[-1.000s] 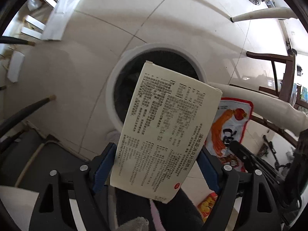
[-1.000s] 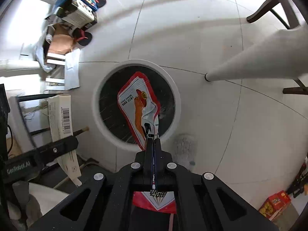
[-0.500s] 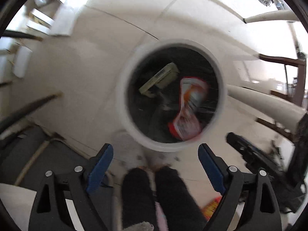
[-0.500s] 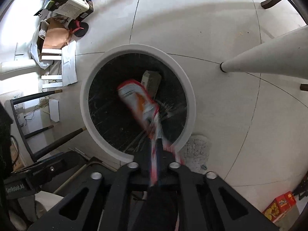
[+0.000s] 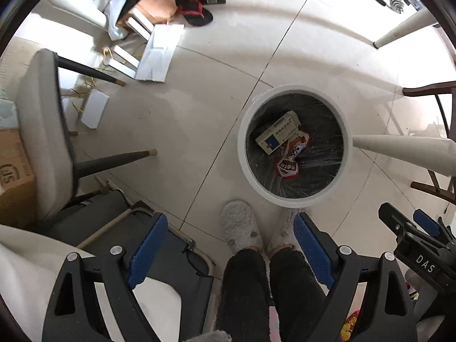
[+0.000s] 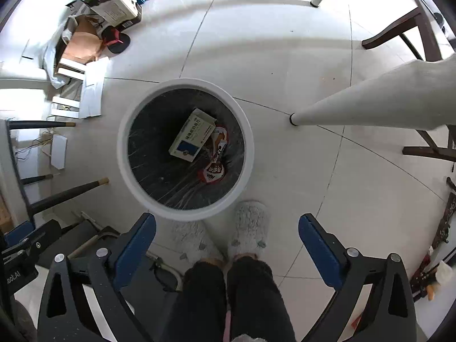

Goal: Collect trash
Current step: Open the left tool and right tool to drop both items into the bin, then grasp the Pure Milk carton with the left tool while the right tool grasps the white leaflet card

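Trash lies at the bottom of the white-rimmed bin (image 6: 242, 131), which has a black liner: a medicine box (image 6: 192, 134) with a blue patch rests tilted on top of a red-and-white snack wrapper (image 6: 215, 159), the two touching. The left gripper (image 5: 230, 249) has its jaws spread wide with nothing between the blue pads (image 5: 148, 246), and the right gripper (image 6: 226, 245) is likewise wide apart and empty; both hang above the tiled floor, looking down. Between each pair of fingers stand the person's grey fluffy slippers (image 6: 249, 228) and dark trouser legs, the toes just beside the bin's near rim. Outward, a white tapered table leg (image 6: 370, 102) meets the floor near the bin, and a pale chair (image 5: 42, 131) with dark legs stands to the left. Farther off lies a heap of cardboard boxes (image 6: 114, 2), flat white sheets, possibly packaging, and a black-and-red sandal (image 5: 195, 14).
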A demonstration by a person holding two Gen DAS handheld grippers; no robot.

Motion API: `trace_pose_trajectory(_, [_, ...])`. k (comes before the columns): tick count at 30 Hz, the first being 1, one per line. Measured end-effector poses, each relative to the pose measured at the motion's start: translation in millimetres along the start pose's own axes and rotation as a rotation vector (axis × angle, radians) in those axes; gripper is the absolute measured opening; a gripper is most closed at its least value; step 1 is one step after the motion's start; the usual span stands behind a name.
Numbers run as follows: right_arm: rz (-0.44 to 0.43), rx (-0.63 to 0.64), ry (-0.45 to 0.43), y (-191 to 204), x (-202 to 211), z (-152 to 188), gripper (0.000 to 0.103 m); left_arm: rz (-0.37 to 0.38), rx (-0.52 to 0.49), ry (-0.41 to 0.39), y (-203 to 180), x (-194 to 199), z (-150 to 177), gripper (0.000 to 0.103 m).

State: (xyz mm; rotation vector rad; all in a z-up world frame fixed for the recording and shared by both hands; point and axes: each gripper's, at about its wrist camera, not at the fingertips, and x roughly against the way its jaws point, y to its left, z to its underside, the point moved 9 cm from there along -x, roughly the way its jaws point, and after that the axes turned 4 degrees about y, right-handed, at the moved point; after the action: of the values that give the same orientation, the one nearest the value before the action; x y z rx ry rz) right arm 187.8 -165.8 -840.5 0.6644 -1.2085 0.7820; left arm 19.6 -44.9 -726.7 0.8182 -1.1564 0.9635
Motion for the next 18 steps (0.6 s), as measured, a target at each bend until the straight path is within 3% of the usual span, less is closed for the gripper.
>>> trace_pose_trajectory(1, [-0.001, 0.001, -0.007, 1, 10, 4, 0.102, 0.002, -0.006, -0.009, 0, 9, 2, 0.1])
trace_pose_trajectory(2, [-0.005, 0.001, -0.012, 3, 20, 8, 0.102, 0.005, -0.012, -0.017, 1, 17, 4, 0.103])
trace_pose_trajectory(18, [-0.031, -0.003, -0.092, 13, 210, 67, 0.102, -0.019, -0.066, -0.092, 12, 163, 49, 0.103])
